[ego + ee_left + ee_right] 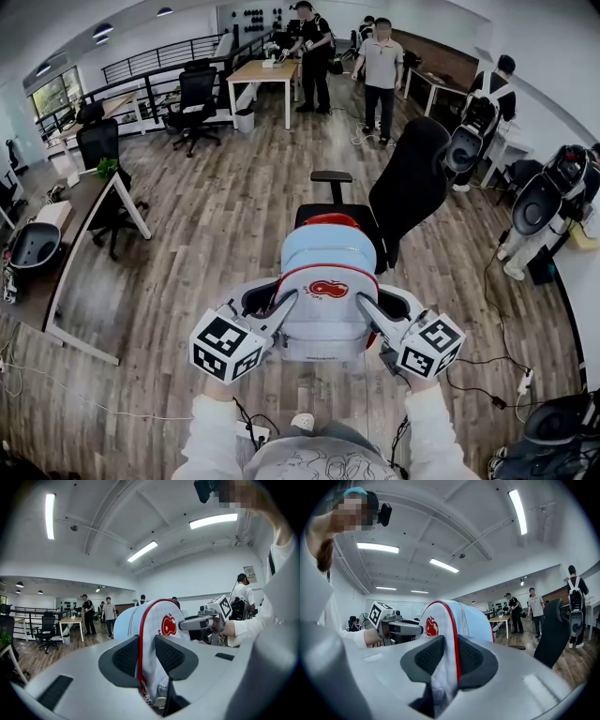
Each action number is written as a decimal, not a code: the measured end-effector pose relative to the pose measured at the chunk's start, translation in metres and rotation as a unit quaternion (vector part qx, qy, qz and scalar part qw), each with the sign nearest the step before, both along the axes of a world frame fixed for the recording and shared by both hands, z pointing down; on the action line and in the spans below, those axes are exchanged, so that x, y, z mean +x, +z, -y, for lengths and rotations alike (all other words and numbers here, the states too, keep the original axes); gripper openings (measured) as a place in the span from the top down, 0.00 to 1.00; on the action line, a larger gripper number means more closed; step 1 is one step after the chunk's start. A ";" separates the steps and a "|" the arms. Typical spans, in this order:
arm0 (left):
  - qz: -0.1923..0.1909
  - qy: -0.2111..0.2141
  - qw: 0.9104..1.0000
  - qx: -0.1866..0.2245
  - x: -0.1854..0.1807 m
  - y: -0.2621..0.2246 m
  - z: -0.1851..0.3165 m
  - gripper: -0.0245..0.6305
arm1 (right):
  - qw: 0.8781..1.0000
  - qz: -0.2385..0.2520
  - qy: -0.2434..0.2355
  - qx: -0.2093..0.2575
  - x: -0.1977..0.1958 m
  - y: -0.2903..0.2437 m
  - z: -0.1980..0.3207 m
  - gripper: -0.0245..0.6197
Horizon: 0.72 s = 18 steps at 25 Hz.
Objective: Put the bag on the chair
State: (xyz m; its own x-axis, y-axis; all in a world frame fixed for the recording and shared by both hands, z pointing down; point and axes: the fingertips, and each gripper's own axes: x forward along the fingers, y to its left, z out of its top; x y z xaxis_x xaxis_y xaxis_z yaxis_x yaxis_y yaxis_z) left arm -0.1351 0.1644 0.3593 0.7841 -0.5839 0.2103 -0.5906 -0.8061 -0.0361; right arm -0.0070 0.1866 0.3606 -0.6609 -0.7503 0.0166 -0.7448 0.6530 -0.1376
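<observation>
A light blue and white bag (323,286) with red trim and a red apple logo hangs in the air in front of me, held from both sides. My left gripper (287,306) is shut on the bag's left edge (145,653), the red piping pinched between its pads. On the right edge (449,660) my right gripper (364,307) is shut the same way. Just beyond the bag stands a black office chair (403,192), its seat mostly hidden behind the bag, its backrest turned to the right. The chair also appears in the right gripper view (553,634).
Wooden floor all around. A white desk (70,272) with a black helmet-like object stands at the left. Other office chairs (192,103) and a table (262,75) are far back. Several people stand at the back and right. Cables (487,361) lie on the floor at right.
</observation>
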 end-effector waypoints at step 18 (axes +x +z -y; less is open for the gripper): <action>0.004 0.000 1.000 -0.016 0.009 0.016 0.087 0.80 | 1.000 0.005 0.001 -0.021 0.008 0.018 0.086 0.82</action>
State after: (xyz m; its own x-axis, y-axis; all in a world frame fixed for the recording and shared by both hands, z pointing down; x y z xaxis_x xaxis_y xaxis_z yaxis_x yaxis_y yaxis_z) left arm -0.1262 0.0775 0.3758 0.7831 -0.5759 0.2349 -0.5897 -0.8075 -0.0139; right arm 0.0014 0.1010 0.3787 -0.6594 -0.7506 0.0411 -0.7448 0.6448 -0.1718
